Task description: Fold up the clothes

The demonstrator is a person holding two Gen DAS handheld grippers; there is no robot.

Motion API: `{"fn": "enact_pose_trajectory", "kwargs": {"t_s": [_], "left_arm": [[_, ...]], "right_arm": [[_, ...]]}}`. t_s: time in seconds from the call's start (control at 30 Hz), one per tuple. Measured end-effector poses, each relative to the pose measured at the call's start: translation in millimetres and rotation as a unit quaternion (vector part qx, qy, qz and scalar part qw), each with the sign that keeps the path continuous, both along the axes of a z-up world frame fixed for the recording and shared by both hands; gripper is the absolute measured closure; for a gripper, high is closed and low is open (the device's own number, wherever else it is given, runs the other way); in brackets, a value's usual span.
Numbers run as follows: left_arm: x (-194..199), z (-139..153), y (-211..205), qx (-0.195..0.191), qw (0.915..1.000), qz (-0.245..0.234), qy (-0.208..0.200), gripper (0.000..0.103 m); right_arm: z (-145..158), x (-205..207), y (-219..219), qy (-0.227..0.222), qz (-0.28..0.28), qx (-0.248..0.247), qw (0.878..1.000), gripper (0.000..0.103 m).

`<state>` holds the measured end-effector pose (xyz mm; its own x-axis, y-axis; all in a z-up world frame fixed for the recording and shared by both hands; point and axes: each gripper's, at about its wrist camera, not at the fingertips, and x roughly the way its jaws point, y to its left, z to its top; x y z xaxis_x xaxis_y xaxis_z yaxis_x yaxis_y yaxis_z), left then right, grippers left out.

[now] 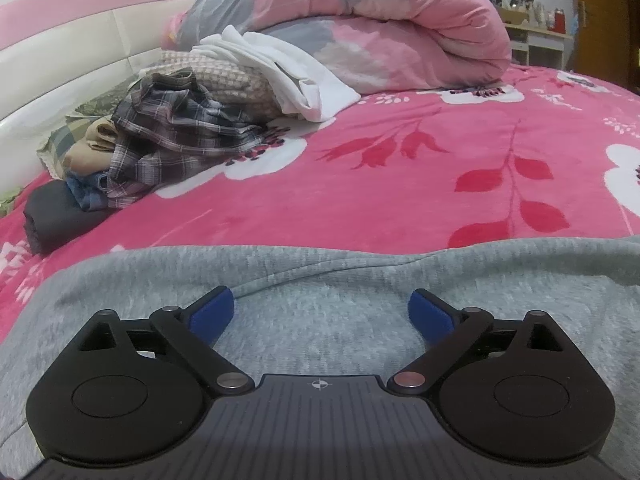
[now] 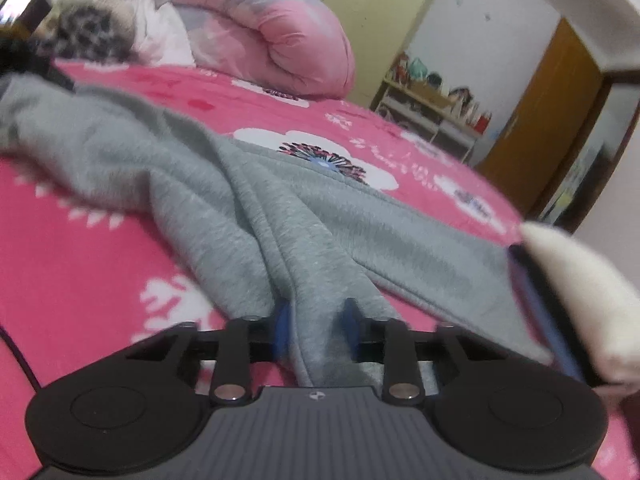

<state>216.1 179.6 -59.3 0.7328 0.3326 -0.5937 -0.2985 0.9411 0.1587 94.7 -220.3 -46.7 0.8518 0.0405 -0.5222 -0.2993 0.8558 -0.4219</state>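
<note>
Left gripper (image 1: 321,306): jaws spread wide, blue pads well apart, nothing pinched between them; it hovers low over flat grey cloth.

Right gripper (image 2: 317,330): jaws drawn narrow and clamped on a bunched fold of the grey garment, which rises between the two blue pads (the view is blurred).

Grey garment (image 2: 224,196): a fleecy grey piece lying spread across the bed, one stretch trailing away toward the far left, a broad flap lying flat to the right; in the left wrist view it fills the foreground beneath the open jaws (image 1: 320,280).

Bed cover (image 1: 400,184): bright pink with white flowers and red leaves, carrying everything here.

Heap of clothes (image 1: 172,140): at the far left by the white headboard (image 1: 60,68), a plaid shirt, a beige piece, a white garment and a dark rolled piece, piled loosely together (no basket or bin holds them).

Rolled quilt (image 1: 360,28): pink and grey, behind the heap.

Shelf (image 2: 432,116): against the far wall, crowded with small items too blurred to name.
</note>
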Motion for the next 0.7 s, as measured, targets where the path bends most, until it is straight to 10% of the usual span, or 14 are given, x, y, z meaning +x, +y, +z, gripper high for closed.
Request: {"fn": "enact_pose_trajectory", "kwargs": {"t_s": [0.4, 0.7], "left_arm": [[-0.9, 0.1, -1.0, 0.005, 1.0000, 0.003, -0.001, 0.005], [0.1, 4.7, -2.0, 0.016, 0.9998, 0.009, -0.003, 0.005]], "right_arm": [[46.6, 23.8, -19.2, -0.131, -0.058, -0.013, 0.990, 0.098], [78.7, 112.5, -21.2, -0.124, -0.031, -0.029, 0.991, 0.098]]}}
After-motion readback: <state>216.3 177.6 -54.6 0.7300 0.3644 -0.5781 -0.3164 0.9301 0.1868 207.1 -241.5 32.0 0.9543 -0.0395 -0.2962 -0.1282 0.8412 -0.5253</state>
